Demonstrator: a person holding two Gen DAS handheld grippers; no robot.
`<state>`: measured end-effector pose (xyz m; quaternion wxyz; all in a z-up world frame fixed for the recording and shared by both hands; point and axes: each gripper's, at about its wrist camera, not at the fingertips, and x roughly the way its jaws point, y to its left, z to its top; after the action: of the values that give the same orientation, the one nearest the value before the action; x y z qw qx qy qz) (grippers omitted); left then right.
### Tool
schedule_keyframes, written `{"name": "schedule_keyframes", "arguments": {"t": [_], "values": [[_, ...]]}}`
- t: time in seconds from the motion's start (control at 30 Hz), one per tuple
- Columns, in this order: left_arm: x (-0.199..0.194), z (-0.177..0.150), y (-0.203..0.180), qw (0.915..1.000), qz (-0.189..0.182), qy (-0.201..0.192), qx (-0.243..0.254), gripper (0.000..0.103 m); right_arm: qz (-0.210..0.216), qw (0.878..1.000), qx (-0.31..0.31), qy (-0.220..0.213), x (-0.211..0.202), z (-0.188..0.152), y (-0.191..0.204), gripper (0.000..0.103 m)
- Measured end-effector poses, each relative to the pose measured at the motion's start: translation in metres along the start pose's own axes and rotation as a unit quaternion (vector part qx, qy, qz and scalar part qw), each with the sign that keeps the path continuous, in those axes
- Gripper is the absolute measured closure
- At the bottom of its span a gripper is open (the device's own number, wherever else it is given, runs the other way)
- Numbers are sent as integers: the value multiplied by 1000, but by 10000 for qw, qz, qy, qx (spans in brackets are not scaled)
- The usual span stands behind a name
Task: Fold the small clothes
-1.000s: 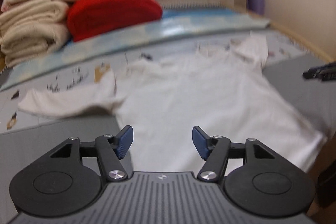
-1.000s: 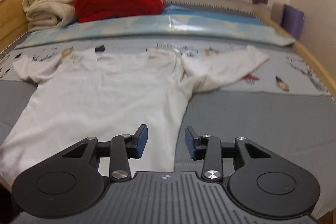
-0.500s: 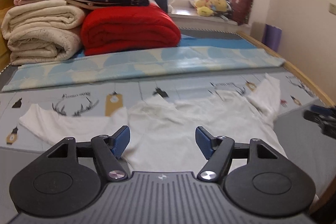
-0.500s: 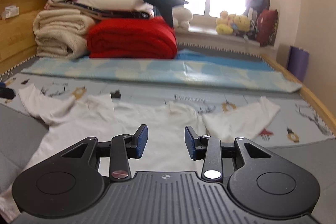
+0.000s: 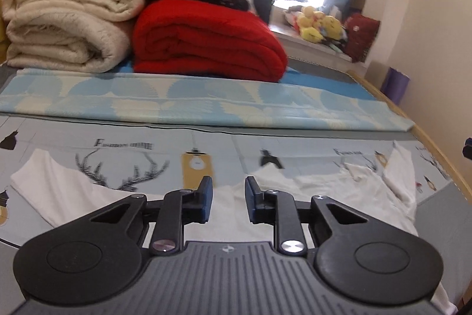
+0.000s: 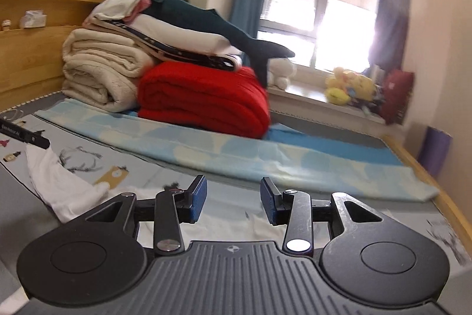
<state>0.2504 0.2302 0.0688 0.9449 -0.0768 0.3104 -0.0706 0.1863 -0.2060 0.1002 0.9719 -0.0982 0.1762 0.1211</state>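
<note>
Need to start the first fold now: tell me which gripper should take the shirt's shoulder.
Left. The left gripper, jaws closing, sits right over the white shirt at its collar; the right gripper looks mostly past it.

Black tongs (image 5: pixel 227 201) bear blue pads (image 5: pixel 208 197), silver screws.

One white T-shirt (image 5: pixel 339 197), one red blanket (image 5: pixel 206 40), two cream blankets (image 5: pixel 65 19), one plush shark (image 6: pixel 206 19) and two grippers, left gripper (image 5: pixel 227 198) and right gripper (image 6: pixel 233 197).
</note>
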Motion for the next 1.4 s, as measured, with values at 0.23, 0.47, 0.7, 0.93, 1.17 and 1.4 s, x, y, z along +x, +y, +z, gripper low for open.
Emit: {"name": "schedule_keyframes", "arguments": {"t": [0.23, 0.47, 0.7, 0.93, 1.17, 1.4], "values": [[25, -9, 70, 9963, 377, 218, -744, 87, -54, 9968, 682, 418, 67, -4, -2, 59], [36, -18, 126, 9912, 519, 197, -1203, 91, 350, 9948, 665, 683, 95, -15, 19, 59], [36, -28, 186, 9778, 811, 102, -1929, 91, 516, 9952, 506, 653, 110, -20, 26, 65], [35, -61, 265, 9322, 1230, -19, -3404, 86, 711, 9936, 499, 726, 115, -21, 24, 65], [49, -75, 305, 8928, 1255, -409, -4308, 63, 711, 9928, 491, 824, 121, -25, 25, 65], [67, -70, 311, 8852, 1353, -656, -4403, 66, 721, 9922, 404, 939, 127, -32, 27, 65]]}}
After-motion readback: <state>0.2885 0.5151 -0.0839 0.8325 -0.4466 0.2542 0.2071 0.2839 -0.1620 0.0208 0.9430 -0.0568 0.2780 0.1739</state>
